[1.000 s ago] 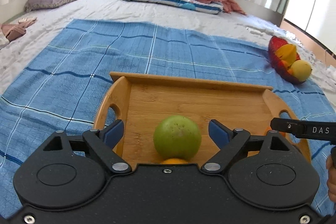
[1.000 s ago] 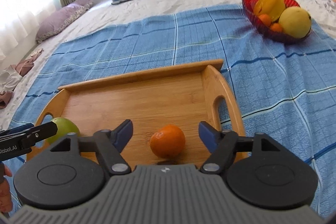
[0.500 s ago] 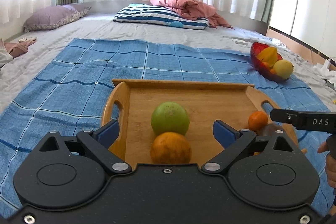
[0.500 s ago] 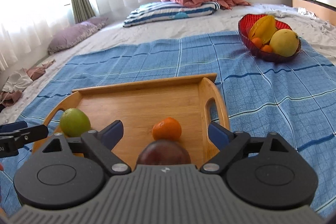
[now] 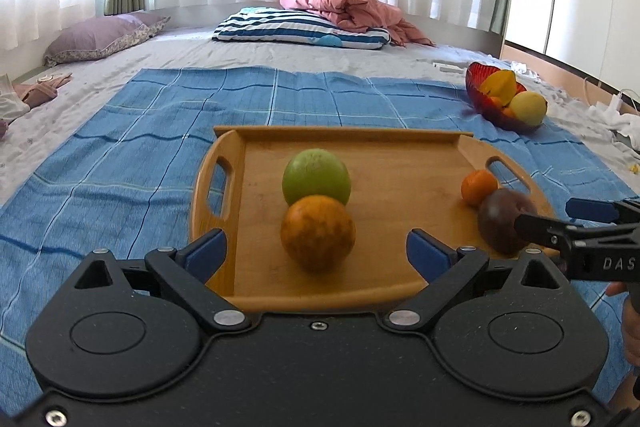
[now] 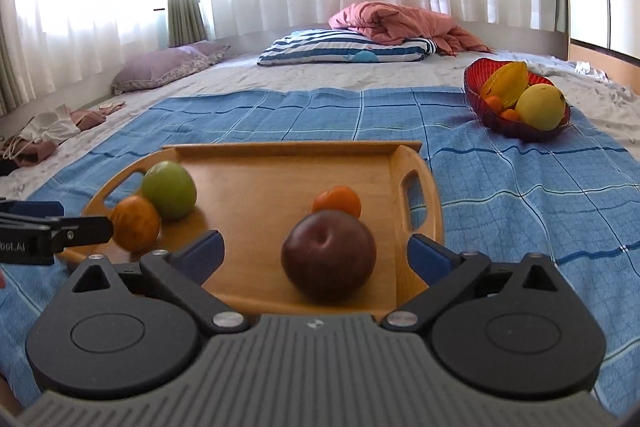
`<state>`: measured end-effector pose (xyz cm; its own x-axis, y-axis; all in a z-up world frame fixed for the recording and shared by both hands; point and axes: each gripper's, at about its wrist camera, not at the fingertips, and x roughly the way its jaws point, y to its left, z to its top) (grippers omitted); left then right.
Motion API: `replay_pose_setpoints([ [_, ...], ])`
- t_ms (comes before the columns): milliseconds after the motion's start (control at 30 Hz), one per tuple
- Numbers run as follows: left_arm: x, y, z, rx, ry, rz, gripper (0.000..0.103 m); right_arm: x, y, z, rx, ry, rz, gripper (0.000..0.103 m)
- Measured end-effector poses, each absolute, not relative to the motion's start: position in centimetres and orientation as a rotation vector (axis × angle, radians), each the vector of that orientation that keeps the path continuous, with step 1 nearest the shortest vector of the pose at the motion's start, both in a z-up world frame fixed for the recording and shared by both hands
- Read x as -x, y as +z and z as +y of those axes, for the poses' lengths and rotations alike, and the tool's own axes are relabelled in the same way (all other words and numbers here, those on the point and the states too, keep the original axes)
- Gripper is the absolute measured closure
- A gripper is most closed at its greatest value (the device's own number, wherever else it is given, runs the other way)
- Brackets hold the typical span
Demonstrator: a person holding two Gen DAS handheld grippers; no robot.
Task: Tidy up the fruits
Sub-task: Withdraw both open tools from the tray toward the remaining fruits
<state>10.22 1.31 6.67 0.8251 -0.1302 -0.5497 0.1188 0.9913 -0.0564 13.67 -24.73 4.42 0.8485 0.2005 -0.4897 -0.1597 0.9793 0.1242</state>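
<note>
Four fruits now sit on the wooden tray: a large orange touching the green apple behind it on the left half, and a dark red plum just in front of a small mandarin by the right handle; a second ago each camera sat low over the tray, showing mainly one fruit between its blue pads, and both views have since pulled up and back, so that the orange and plum have come into sight; I judge that both have just been set down and that this pair of placements is finished; the left gripper and the right gripper both stand wide apart and hold nothing, each hovering at the near rim; more fruit waits in the red glass bowl, well apart to the right, a yellow round fruit, a ridged starfruit and small oranges, so the sorting looks unfinished; the tray is smooth pale bamboo with rounded ends and cut-out handles; the orange's skin is mottled brown, the apple matte, the plum glossy with a dimpled stem end; all rests on a blue checked woven blanket over a rumpled grey bed.
</note>
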Motion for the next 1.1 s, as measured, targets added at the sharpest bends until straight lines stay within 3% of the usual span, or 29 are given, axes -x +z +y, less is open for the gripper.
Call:
replay_pose_setpoints([
  [1100, -7.3, 3.1, 2.7, 0.002, -0.031, 0.554, 0.004, -10.5, -0.2, -25.0, -0.079, 0.124, 0.528, 0.000],
])
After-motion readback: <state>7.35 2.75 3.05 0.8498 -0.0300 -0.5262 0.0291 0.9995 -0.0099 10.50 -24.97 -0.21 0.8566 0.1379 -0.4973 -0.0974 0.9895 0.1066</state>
